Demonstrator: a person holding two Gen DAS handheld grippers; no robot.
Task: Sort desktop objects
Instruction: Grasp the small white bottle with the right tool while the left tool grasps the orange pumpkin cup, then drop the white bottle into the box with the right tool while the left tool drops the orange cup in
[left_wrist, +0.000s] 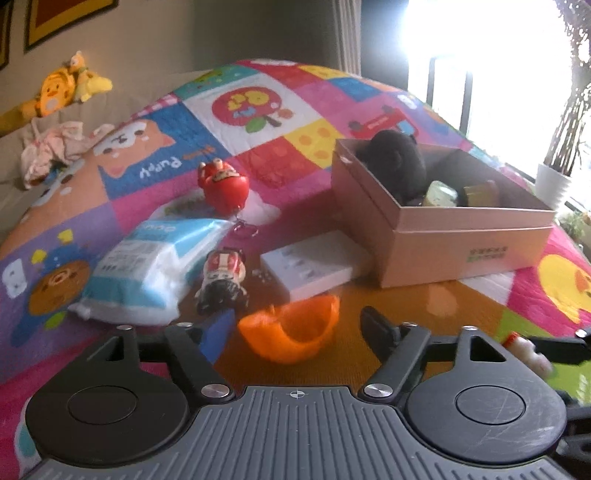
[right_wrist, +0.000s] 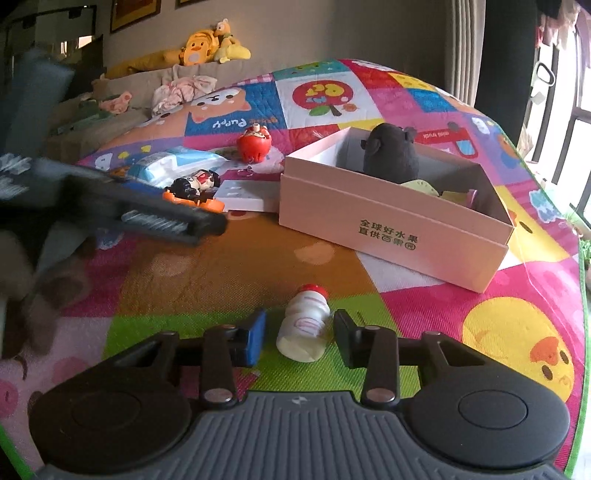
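My left gripper (left_wrist: 295, 328) is open around an orange bowl-shaped toy (left_wrist: 291, 332) lying on the play mat. Beyond it lie a small doll figure (left_wrist: 223, 275), a red round figure (left_wrist: 223, 184), a blue-white tissue pack (left_wrist: 147, 266) and a white flat box (left_wrist: 314, 266). My right gripper (right_wrist: 300, 332) is open around a small white bottle with a red cap (right_wrist: 304, 323) lying on the mat. A pink cardboard box (right_wrist: 391, 229) holds a black plush toy (right_wrist: 391, 153) and other small items; the box also shows in the left wrist view (left_wrist: 461, 240).
The colourful patchwork play mat (right_wrist: 461, 325) covers the surface. The left gripper and hand (right_wrist: 129, 214) cross the left of the right wrist view. A sofa with yellow plush toys (right_wrist: 207, 50) and crumpled cloth (right_wrist: 184, 90) stands behind. A potted plant (left_wrist: 554, 181) stands by the window.
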